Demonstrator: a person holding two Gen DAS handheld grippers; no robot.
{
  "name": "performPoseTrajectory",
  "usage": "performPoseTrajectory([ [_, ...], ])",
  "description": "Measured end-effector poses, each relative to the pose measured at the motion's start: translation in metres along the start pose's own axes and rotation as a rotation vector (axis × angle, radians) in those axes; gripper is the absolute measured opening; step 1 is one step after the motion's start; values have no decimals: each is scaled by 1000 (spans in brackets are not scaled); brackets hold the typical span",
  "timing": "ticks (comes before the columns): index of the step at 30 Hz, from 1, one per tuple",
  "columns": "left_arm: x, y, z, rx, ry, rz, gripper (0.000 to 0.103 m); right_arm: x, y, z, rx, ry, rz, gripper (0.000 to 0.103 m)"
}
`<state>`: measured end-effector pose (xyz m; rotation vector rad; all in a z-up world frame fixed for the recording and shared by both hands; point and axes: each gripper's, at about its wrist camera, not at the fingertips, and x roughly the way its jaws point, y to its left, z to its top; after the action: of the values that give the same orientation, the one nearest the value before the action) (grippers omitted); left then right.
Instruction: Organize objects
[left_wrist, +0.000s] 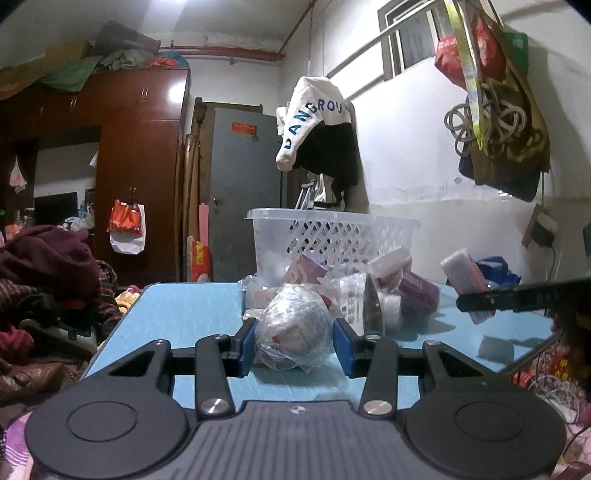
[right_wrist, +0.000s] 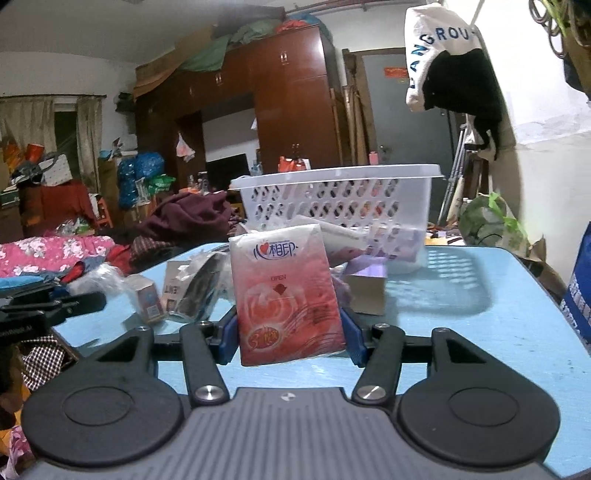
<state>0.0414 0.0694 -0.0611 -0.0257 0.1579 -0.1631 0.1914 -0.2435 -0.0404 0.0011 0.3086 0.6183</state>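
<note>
Plastic-wrapped bundle (left_wrist: 293, 328) and upright red tissue pack (right_wrist: 288, 295) — both clamped.

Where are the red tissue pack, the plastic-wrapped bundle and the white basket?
red tissue pack (right_wrist: 288, 295), right wrist view, middle of its printed front.
plastic-wrapped bundle (left_wrist: 293, 328), left wrist view, middle of its crinkled wrap.
white basket (right_wrist: 336, 206), right wrist view, its perforated front wall.

Materials and finishes: surface, basket, wrapped items

The surface (left_wrist: 184, 306) is smooth, semi-gloss blue laminate; at 12 o'clock stands a translucent white plastic lattice basket (right_wrist: 332, 199). The bundle (left_wrist: 293, 328) is crinkled glossy clear film; the tissue pack (right_wrist: 288, 295) is glossy printed plastic wrap; the gripper pads (left_wrist: 248, 343) are matt blue.
</note>
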Motion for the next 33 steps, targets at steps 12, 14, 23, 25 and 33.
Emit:
performPoseTrajectory([
  [12,1,8,7,-23,-23,22,47,-3,-6,-2,7,-4,-18,59],
  [14,1,8,7,-22,-24,25,47,-4,-8,-3,9,-3,-21,59],
  [23,5,13,7,-42,-25,22,47,-6,-10,-4,13,-5,-26,59],
  [25,6,15,7,-48,-27,23,47,-8,-13,-4,19,-10,-32,59],
  [33,11,18,11,-59,-30,19,47,-15,-21,2,33,-33,-49,59],
])
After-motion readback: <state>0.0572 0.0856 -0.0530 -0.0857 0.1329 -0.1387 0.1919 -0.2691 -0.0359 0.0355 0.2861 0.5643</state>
